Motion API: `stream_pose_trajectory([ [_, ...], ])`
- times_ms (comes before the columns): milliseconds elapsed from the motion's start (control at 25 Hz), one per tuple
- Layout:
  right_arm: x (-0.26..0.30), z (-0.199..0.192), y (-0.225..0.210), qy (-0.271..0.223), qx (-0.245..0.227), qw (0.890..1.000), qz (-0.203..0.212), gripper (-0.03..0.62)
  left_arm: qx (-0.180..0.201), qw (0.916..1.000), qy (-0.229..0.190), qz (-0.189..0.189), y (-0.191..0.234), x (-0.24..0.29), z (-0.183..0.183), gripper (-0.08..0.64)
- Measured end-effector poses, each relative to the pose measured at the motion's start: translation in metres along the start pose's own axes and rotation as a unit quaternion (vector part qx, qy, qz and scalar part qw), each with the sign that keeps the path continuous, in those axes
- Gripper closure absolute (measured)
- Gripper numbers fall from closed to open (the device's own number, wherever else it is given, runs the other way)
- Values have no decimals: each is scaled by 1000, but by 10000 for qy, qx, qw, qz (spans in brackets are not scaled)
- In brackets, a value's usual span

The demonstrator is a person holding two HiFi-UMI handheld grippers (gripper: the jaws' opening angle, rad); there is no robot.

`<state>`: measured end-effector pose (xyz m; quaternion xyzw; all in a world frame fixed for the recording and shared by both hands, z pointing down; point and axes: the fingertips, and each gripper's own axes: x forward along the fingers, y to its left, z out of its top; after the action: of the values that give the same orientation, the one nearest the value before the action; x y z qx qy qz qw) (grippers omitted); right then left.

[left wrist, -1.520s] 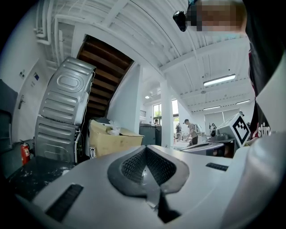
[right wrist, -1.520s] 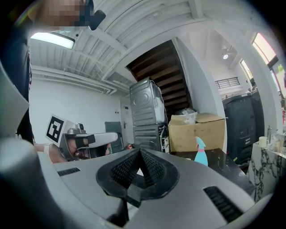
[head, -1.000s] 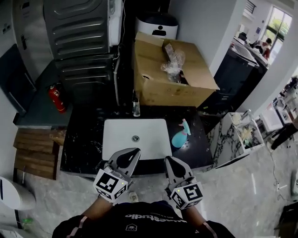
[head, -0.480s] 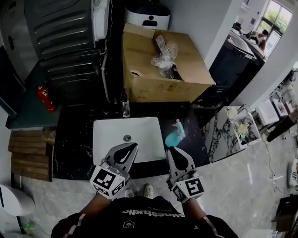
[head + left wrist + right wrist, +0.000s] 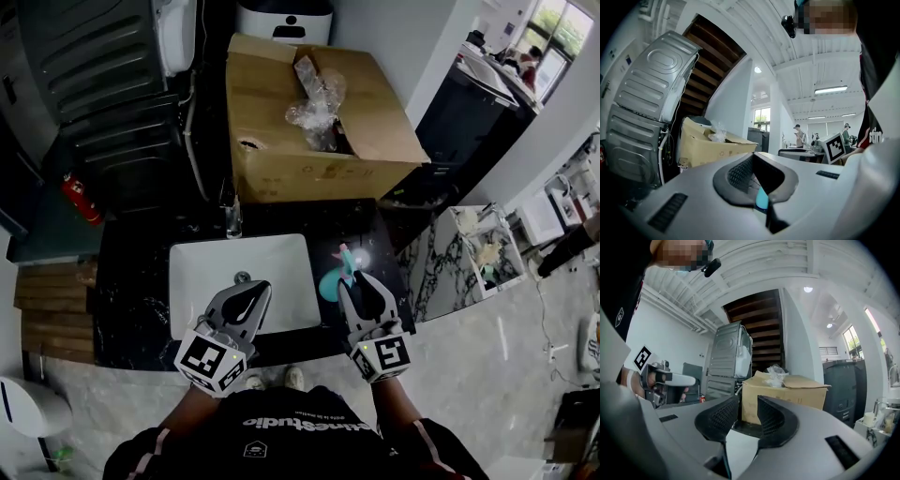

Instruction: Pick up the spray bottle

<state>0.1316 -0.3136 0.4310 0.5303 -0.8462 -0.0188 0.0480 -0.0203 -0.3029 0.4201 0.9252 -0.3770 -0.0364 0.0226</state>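
Room: black worktop [image 5: 141,281] with a white sink [image 5: 202,277] set in it; behind stand a cardboard box [image 5: 300,169] and a grey machine [image 5: 103,56].
Bottle: teal bottle [image 5: 328,284] with a pink nozzle, on the worktop just right of the sink, in front of the box.
Right tongs [image 5: 359,284]: pointing level, tips just beside the bottle's right side. The jaws have just been opening and are spread. Nothing is gripped; only the box and sink show through the gap.
Left tongs [image 5: 251,292]: over the sink's near edge, pressed together at the tips, well apart from the bottle.
Floor: a red extinguisher [image 5: 80,199] at far left.
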Motion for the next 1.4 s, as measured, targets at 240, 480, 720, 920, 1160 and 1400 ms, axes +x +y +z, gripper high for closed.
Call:
stream_pose_trajectory([
  [240, 31, -30, -42, -30, 77, 9999, -120, 448, -34, 9999, 150, 72, 10, 23, -13, 545],
  [480, 57, -61, -60, 111, 253, 9996, -75, 448, -117, 9993, 312, 172, 19, 37, -24, 545],
  [720, 70, -83, -64, 269, 321, 9991, 48, 446, -146, 9985, 453, 264, 23, 44, -34, 545],
  [920, 75, -98, -65, 380, 330, 9987, 120, 446, -105, 9982, 514, 306, 22, 46, -36, 545],
  [1160, 75, -100, -63, 425, 282, 9986, 117, 492, -40, 9979, 528, 370, 22, 42, -32, 545],
  [1400, 72, -93, -61, 451, 333, 9983, 144, 495, 59, 9983, 432, 393, 20, 35, -23, 545],
])
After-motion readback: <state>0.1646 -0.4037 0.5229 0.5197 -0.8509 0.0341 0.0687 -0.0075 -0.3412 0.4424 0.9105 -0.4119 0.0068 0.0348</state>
